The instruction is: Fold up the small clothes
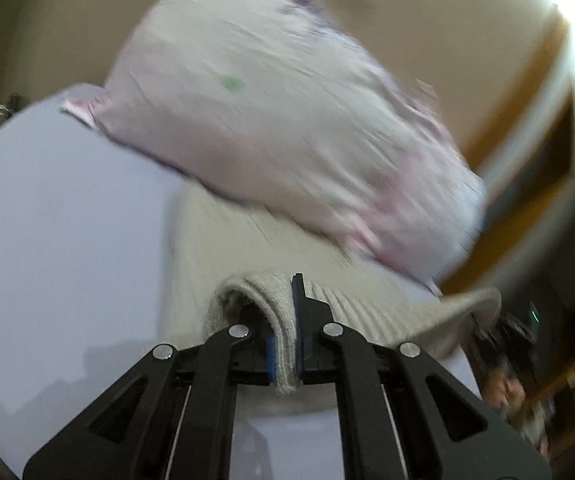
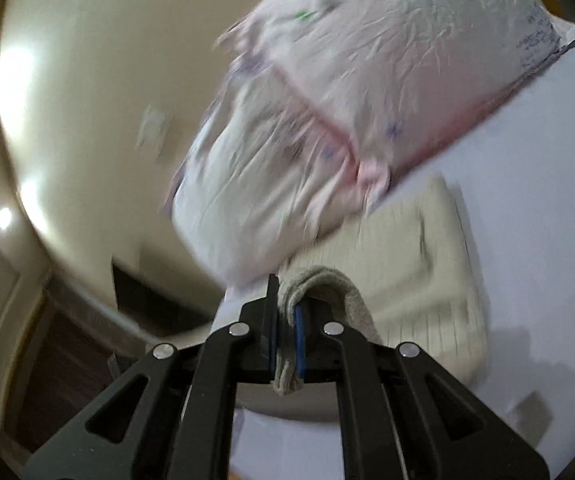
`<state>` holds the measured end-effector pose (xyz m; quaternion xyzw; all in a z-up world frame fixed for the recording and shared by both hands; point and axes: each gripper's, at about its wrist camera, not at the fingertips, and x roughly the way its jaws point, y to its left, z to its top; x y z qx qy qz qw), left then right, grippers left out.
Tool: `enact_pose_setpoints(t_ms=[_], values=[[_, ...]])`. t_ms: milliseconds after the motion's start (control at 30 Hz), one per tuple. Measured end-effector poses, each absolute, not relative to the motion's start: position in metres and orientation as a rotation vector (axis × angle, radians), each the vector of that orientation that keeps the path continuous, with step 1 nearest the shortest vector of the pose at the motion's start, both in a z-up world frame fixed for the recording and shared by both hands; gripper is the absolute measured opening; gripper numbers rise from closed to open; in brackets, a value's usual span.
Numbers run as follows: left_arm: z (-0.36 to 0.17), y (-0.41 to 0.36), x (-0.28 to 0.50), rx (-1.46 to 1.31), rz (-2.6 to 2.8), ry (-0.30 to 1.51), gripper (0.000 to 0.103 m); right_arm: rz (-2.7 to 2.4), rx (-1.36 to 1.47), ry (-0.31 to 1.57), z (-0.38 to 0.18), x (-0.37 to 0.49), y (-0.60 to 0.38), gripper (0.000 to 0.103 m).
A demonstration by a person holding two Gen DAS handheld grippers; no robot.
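Left wrist view shows the left gripper (image 1: 293, 332) with its jaws pinching a folded edge of a cream ribbed knit garment (image 1: 247, 248), which lies on the white tabletop (image 1: 59, 220). Right wrist view shows the right gripper (image 2: 285, 334) likewise clamped on a bunched edge of the same garment (image 2: 415, 264). Behind it, a large white plastic sack (image 1: 271, 108) with pink and purple print rests partly on the garment's far side; both views are motion-blurred.

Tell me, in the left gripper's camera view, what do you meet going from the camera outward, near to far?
left gripper pinching the cream knit garment → the pink-white plastic bag → the beige wall.
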<state>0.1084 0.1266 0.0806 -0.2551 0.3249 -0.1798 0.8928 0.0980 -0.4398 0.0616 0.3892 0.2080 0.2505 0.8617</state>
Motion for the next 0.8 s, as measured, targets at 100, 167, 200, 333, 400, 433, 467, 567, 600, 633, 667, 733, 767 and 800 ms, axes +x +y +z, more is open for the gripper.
enact_pose_setpoints(t_ms=[100,167,200,333,400,433,467,567,600,633,667,733,767,800], values=[[0.061,0.116,0.191,-0.527,-0.266,0.745,0.006,0.369,0.845,0.517,0.035,0.163,-0.447,0.007],[0.04,0.109,0.229,-0.533,-0.214,0.82,0.006,0.315,0.881,0.567,0.011,0.176,-0.453,0.007],[0.032,0.108,0.238,-0.54,-0.204,0.843,0.006,0.304,0.904,0.582,0.004,0.185,-0.453,0.007],[0.017,0.111,0.246,-0.55,-0.217,0.886,0.007,0.306,0.993,0.609,-0.008,0.21,-0.458,0.026],[0.019,0.113,0.242,-0.562,-0.247,0.893,0.017,0.336,1.002,0.583,-0.006,0.212,-0.457,0.06],[0.024,0.115,0.237,-0.566,-0.253,0.888,0.028,0.33,0.976,0.562,0.0,0.212,-0.454,0.068],[0.032,0.118,0.23,-0.562,-0.234,0.866,0.06,0.324,0.951,0.542,0.006,0.212,-0.451,0.082],[0.054,0.135,0.199,-0.538,-0.191,0.769,0.089,0.345,0.894,0.508,0.019,0.2,-0.447,0.091],[0.056,0.14,0.192,-0.538,-0.194,0.772,0.089,0.357,0.88,0.503,0.021,0.196,-0.447,0.094],[0.057,0.143,0.19,-0.544,-0.198,0.784,0.089,0.364,0.861,0.497,0.02,0.189,-0.447,0.096],[0.053,0.148,0.186,-0.551,-0.208,0.811,0.088,0.361,0.846,0.498,0.019,0.183,-0.448,0.097],[0.041,0.151,0.183,-0.553,-0.22,0.868,0.087,0.365,0.836,0.511,0.014,0.176,-0.449,0.097],[0.033,0.151,0.18,-0.559,-0.235,0.906,0.082,0.366,0.836,0.524,0.01,0.173,-0.451,0.097],[0.026,0.149,0.178,-0.567,-0.249,0.93,0.077,0.367,0.836,0.541,0.007,0.17,-0.453,0.097]])
